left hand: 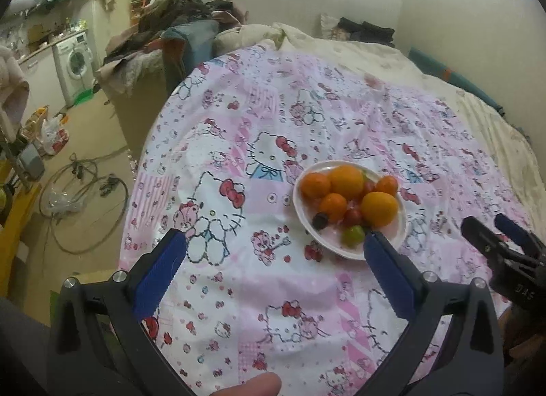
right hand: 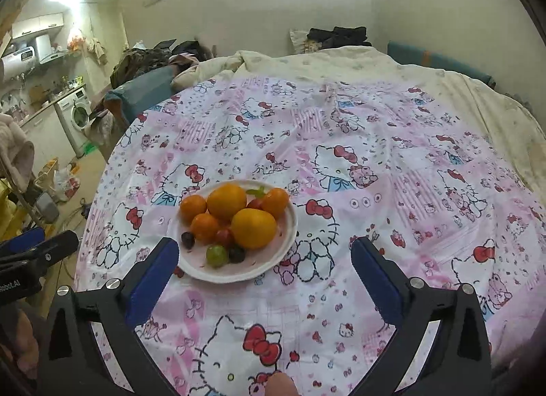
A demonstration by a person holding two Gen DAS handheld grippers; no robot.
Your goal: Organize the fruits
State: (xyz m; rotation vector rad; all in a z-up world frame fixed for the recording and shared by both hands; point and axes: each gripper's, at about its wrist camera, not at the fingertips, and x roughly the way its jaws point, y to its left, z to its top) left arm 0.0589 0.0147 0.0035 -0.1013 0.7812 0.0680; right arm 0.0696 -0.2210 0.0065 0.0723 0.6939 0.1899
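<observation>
A white plate (left hand: 397, 237) (right hand: 288, 235) stands on the pink Hello Kitty cloth (left hand: 259, 143) (right hand: 392, 164). It holds several oranges (left hand: 379, 209) (right hand: 253, 228), red cherry tomatoes (left hand: 352, 215) (right hand: 224, 236), a green one (left hand: 354, 236) (right hand: 216, 255) and dark grapes (left hand: 320, 221) (right hand: 188, 239). My left gripper (left hand: 274, 242) is open and empty above the cloth, the plate at its right finger. My right gripper (right hand: 264, 251) is open and empty, the plate at its left finger. Each gripper shows at the edge of the other's view (left hand: 501, 239) (right hand: 44, 245).
The cloth covers a bed with a cream duvet (left hand: 358, 51) (right hand: 341, 65). Piled clothes (left hand: 177, 17) (right hand: 146, 58) lie at the far left corner. A washing machine (left hand: 73, 61) (right hand: 76, 116), bags and cables (left hand: 82, 187) are on the floor at left.
</observation>
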